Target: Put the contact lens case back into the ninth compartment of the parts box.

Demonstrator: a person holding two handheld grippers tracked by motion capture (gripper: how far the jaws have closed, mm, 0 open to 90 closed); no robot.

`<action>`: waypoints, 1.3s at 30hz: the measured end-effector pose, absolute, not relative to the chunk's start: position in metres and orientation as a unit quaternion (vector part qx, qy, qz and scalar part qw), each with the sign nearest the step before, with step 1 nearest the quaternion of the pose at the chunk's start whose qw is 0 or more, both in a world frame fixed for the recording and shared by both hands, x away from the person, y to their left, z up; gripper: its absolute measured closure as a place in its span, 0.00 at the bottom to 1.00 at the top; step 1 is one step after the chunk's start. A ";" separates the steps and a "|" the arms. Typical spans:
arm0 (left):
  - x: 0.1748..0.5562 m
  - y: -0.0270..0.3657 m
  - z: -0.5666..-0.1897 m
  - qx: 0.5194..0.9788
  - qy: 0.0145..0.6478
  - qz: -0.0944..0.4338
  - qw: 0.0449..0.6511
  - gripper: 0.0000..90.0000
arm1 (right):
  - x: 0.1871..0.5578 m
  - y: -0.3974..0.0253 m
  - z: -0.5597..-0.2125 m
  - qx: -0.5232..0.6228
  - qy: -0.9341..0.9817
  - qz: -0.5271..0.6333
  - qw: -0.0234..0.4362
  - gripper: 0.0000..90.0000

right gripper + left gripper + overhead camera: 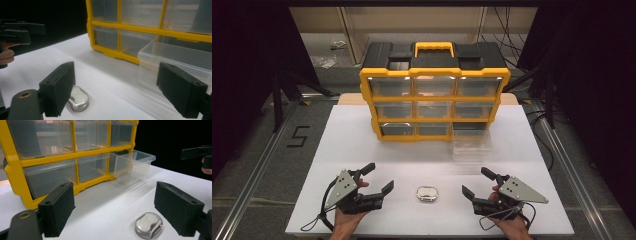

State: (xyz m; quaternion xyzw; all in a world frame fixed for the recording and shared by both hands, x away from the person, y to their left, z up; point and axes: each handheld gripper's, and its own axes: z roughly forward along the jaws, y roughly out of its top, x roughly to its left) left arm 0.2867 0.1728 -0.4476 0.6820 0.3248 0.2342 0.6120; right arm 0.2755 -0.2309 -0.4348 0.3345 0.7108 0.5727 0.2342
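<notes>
Two grippers sit low at the near edge of the white table point(362, 130), the left gripper point(378, 178) and the right gripper point(477, 181) both with jaws spread wide and empty, and between them, touching neither, lies a small silvery case point(427, 194). Beyond the right gripper's fingers a clear drawer point(471, 145) stands pulled out, its walls hard to trace against the table. Farther back rises the yellow organizer point(434, 95); its drawer contents are unreadable.
</notes>
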 end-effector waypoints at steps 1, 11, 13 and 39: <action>0.287 0.173 -0.448 0.682 0.325 0.235 0.611 0.18 | 0.275 -0.231 -0.435 0.334 0.712 0.572 0.235 0.18; 0.287 0.173 -0.448 0.681 0.324 0.236 0.612 0.18 | 0.276 -0.230 -0.434 0.327 0.718 0.570 0.231 0.18; 0.286 0.172 -0.448 0.681 0.323 0.237 0.613 0.18 | 0.276 -0.229 -0.433 0.319 0.726 0.566 0.228 0.19; 0.287 0.171 -0.448 0.683 0.321 0.239 0.612 0.18 | 0.293 -0.213 -0.415 0.252 0.818 0.485 0.178 0.19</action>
